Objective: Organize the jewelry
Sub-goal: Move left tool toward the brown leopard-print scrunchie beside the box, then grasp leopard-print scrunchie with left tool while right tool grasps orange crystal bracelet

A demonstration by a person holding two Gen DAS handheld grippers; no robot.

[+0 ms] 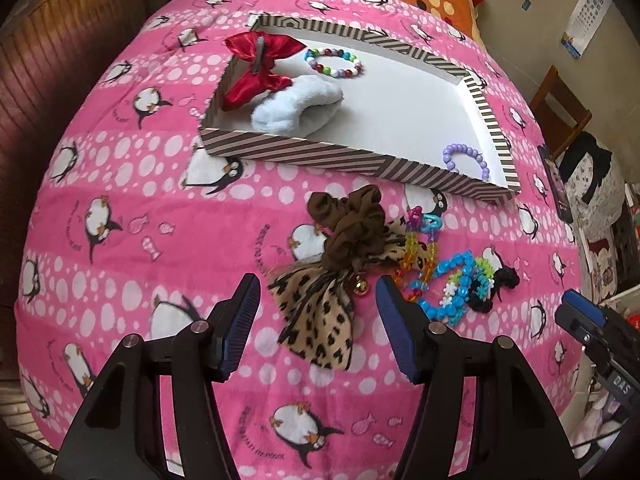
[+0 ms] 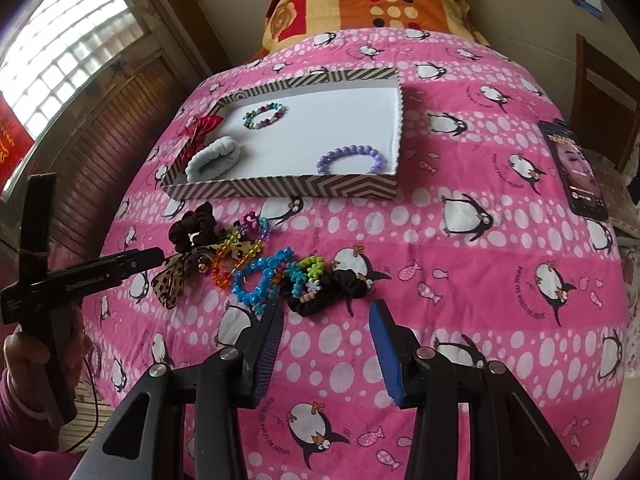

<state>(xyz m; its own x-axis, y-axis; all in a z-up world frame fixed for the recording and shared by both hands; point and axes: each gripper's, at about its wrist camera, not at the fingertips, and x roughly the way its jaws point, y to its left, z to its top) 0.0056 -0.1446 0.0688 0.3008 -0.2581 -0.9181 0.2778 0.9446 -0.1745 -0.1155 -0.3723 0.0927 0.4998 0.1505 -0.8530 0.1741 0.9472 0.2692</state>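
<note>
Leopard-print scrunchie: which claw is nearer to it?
Left. The left claw is open right at the leopard-print scrunchie; the right claw is open farther right, by the black scrunchie.

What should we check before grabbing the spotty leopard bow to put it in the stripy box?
1. Left gripper open: ok, its jaws stand wide apart.
2. Left gripper lined up with the leopard bow: ok, the bow lies between and just past the fingers.
3. Bow free of other things: not ok, the brown scrunchie lies on its top and the rainbow chain touches its side.
4. Room in the striped box: ok, bare white floor shows in the middle.
5. Right gripper out of the way: ok, open, over by the black scrunchie.
6. Bow fastened to the scrunchie: cannot tell.
</note>
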